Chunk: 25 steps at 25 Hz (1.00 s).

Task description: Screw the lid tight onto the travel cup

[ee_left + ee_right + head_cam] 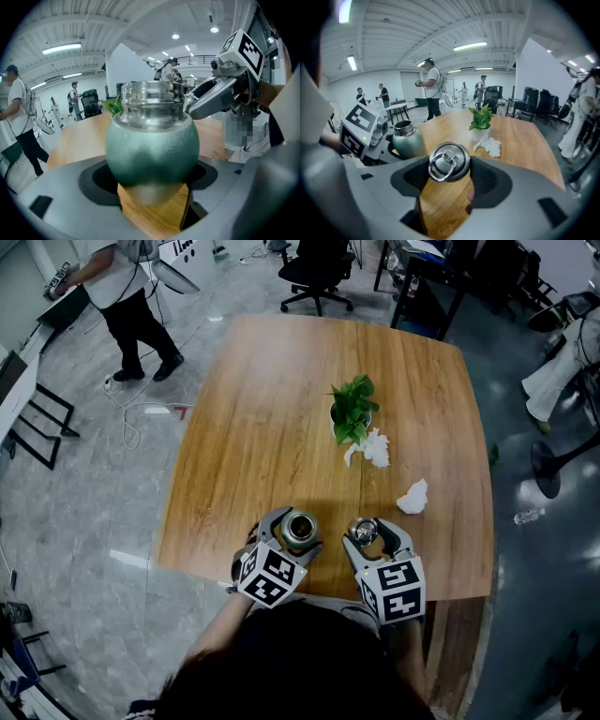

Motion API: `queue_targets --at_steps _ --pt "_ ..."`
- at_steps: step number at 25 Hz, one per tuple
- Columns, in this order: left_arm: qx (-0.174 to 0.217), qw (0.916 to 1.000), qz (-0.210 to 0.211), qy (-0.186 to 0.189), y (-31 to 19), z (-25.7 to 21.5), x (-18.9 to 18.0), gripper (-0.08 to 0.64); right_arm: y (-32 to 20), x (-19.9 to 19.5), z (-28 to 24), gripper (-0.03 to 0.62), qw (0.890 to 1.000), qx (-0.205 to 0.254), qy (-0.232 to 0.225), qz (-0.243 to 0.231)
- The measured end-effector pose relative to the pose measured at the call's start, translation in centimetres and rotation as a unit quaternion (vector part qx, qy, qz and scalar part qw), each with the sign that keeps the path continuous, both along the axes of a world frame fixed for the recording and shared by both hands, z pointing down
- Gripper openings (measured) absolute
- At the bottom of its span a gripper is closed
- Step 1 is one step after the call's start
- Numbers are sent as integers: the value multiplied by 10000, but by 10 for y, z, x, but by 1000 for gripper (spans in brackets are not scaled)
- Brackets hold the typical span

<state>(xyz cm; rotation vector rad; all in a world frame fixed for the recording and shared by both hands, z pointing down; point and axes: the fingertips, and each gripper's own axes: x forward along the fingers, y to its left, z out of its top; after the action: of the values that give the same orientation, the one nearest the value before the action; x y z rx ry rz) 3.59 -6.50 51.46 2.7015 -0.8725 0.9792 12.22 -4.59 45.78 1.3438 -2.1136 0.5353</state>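
Note:
A green travel cup (299,529) with a bare steel threaded mouth stands upright and lidless near the table's front edge. My left gripper (292,534) is shut on its round body (150,140). To its right, apart from the cup, a steel lid (364,532) with a ring handle sits between the pads of my right gripper (373,534), which is shut on it. In the right gripper view the lid (449,161) hangs above the wood, tilted toward the camera, and the cup (404,138) stands off to the left.
On the wooden table (262,427) a small potted plant (353,411) stands mid-table with a white tissue (375,448) beside it. A crumpled paper (412,497) lies just beyond the right gripper. A person (131,296) and an office chair (319,273) are on the floor beyond.

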Motion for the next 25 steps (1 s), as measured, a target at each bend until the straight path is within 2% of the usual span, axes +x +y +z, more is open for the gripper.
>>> queue_targets --at_steps 10,14,21,23,25 --pt "-107 9999 86 -38 2 2 5 381 1 3 -2 262 10000 -9 -31 -15" --pt "-139 9998 100 -47 4 3 6 382 2 -3 -8 262 9988 87 -461 -160" --pt "-82 9991 391 -168 13 9 18 382 14 -40 -47 262 9837 331 -1293 -1206" --pt "-42 9981 561 -258 16 12 22 381 18 -51 -54 262 9784 299 -1358 -1528" --pt "10 9967 733 -358 20 12 26 381 21 -58 -55 262 9753 201 -1229 -1825"
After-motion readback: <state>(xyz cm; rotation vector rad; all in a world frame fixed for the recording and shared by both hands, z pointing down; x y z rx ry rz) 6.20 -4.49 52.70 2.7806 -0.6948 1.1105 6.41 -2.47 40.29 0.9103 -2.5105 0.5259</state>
